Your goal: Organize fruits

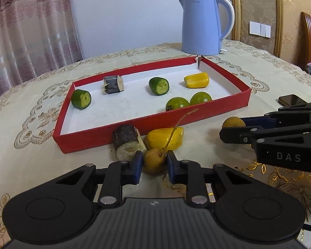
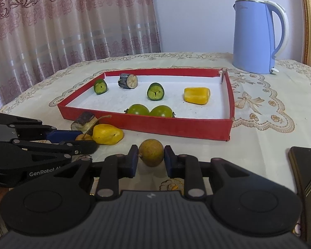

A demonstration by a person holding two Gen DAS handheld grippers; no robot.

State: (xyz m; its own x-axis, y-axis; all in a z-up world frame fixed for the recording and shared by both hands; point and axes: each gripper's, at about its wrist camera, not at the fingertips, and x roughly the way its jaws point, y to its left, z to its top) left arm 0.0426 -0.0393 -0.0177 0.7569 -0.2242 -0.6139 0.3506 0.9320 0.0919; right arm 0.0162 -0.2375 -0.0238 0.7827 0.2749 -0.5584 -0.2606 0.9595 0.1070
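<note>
A red tray (image 1: 228, 105) (image 2: 176, 127) holds two cucumber pieces (image 1: 159, 86), a sugarcane piece (image 1: 113, 84), a yellow pepper piece (image 1: 197, 80) and two green tomatoes (image 1: 177, 103). In front of it lie a sugarcane piece (image 1: 127, 142), a yellow pepper piece (image 1: 165, 138) and two brown longans. My left gripper (image 1: 154, 162) has its blue pads against the stemmed longan (image 1: 153, 160) on the cloth. My right gripper (image 2: 151, 155) has its pads around the other longan (image 2: 151, 152) (image 1: 233, 122), with slight gaps showing.
A blue kettle (image 1: 203, 25) (image 2: 257, 35) stands behind the tray's far right corner. A dark phone (image 1: 291, 99) (image 2: 306, 170) lies on the tablecloth at the right. Curtains hang behind the table at the left.
</note>
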